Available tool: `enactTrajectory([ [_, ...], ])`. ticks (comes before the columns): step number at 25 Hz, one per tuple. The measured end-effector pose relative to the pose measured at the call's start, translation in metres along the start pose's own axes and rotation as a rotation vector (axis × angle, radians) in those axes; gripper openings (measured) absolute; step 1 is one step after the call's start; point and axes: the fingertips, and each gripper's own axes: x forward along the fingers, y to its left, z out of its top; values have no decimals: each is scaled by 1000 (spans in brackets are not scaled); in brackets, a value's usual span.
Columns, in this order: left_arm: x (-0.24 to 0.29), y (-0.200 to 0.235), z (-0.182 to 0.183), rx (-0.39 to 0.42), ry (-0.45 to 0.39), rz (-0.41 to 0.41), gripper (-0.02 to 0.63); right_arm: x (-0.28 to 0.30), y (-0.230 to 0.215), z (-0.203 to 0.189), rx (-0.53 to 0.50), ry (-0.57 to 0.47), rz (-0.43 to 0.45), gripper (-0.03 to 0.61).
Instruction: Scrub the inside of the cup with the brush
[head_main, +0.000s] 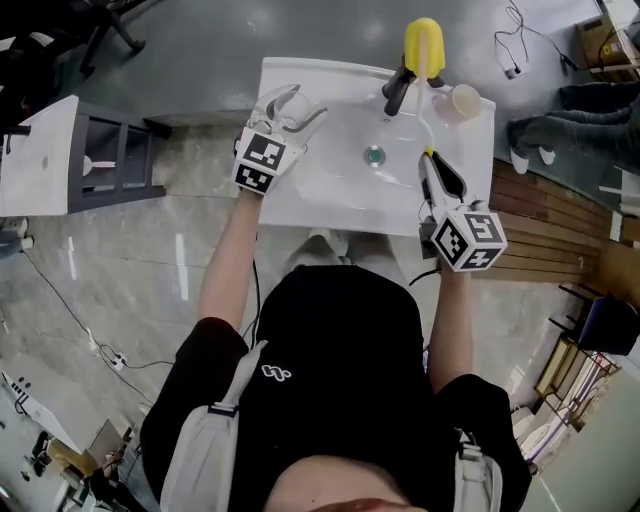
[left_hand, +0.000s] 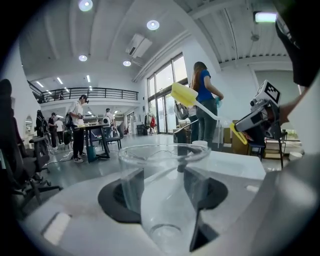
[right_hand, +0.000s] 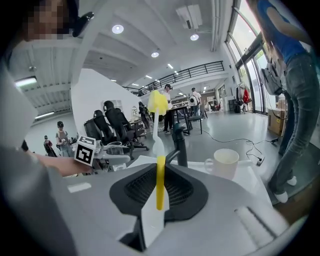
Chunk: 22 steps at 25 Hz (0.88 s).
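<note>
Head view: the left gripper (head_main: 297, 104), black square markers on its cube (head_main: 260, 160), holds the clear cup (head_main: 283, 118) over the sink (head_main: 330, 205)'s left rim. The right gripper (head_main: 432, 165) holds the brush (head_main: 423, 45) over the basin, well apart.

Left gripper view: fingers (left_hand: 123, 190) clamp the cup's sides.

Right gripper view: fingers (right_hand: 141, 188) pinch the brush's yellow handle; a mug (right_hand: 223, 162) stands beyond.

cup (left_hand: 165, 185): clear, empty, over sink (head_main: 320, 200) L side.
brush (head_main: 423, 48): yellow head up, handle white/yellow, over sink R side.
</note>
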Motion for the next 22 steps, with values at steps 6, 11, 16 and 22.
enactTrajectory([
  [6,17,27,-5,-10,-30,45,270,11,-7,11,38,-52,11,51],
  [11,32,46,-9,-4,-50,82,270,15,-16,23,65,-104,4,51],
  [16,46,58,-11,-6,-80,86,270,14,-23,37,89,-152,-21,51],
  [22,65,72,-16,-23,-100,95,270,16,-30,46,90,-162,-30,51],
])
